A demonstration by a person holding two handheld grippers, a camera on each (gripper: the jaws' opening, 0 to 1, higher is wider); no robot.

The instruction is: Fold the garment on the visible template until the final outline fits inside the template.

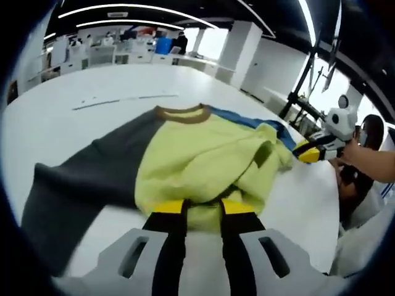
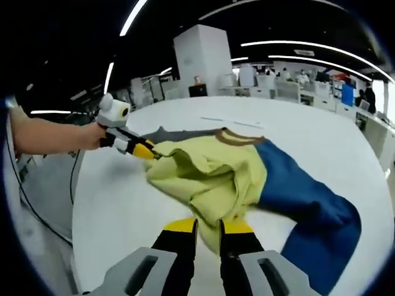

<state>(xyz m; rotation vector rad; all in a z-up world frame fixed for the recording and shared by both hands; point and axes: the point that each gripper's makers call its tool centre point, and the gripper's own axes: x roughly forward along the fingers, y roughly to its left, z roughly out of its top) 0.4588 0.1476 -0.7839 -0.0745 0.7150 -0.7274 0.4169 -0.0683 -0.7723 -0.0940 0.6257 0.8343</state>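
I saw the garment (image 1: 197, 160), yellow-bodied with one grey and one blue sleeve, bunched on the white tabletop (image 1: 92, 86). My left hand-held gripper (image 1: 202, 208) pinched its yellow hem; my right hand-held gripper (image 2: 208, 227) clamped another yellow fold.

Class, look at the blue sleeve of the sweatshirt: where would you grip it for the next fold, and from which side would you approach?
Probably at the cuff end of the blue sleeve. It lies flat and spread on the white table, away from the bunched yellow body, so its free outer edge is exposed. Come in low from that outer side, sliding one of the fingers under the edge.
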